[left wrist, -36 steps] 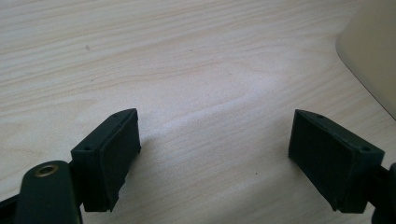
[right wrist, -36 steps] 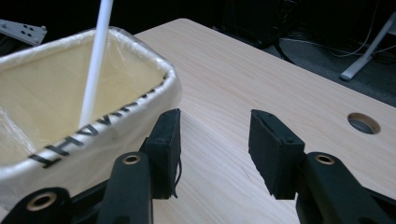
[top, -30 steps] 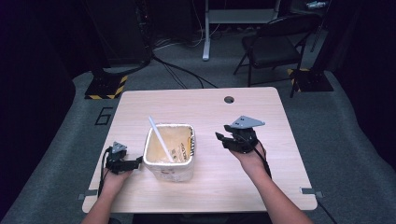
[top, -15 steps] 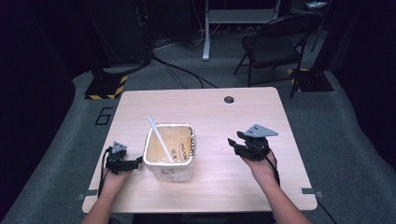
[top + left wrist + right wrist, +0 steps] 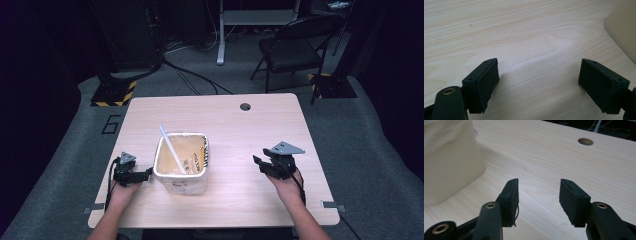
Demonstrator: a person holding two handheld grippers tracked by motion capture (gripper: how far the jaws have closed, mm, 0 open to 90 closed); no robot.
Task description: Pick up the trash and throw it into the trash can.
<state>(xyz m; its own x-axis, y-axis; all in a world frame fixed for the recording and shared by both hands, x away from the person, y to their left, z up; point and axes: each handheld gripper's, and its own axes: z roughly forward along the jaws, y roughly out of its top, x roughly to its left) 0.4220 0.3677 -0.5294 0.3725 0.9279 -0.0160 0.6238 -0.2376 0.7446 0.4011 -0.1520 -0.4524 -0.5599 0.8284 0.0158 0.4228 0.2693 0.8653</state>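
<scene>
A cream plastic bin (image 5: 181, 162) lined with a bag stands on the wooden table (image 5: 235, 130), left of centre, with a white stick (image 5: 170, 148) leaning inside it. My left gripper (image 5: 148, 173) rests on the table just left of the bin, open, nothing between its jaws. In the left gripper view the left gripper (image 5: 539, 82) is low over bare wood, the bin's wall (image 5: 624, 27) at the right edge. My right gripper (image 5: 258, 163) sits to the right of the bin, open and empty. In the right gripper view the right gripper (image 5: 539, 188) faces the bin (image 5: 449, 162) at left.
A round cable hole (image 5: 245, 106) lies near the table's far edge, also in the right gripper view as the hole (image 5: 585, 141). Beyond the table stand a dark chair (image 5: 295, 50), a white desk leg (image 5: 220, 35), floor cables and yellow-black striped bases (image 5: 112, 93).
My right gripper has drawn back toward the near edge and to the right, away from the bin. The left gripper has stayed put.
</scene>
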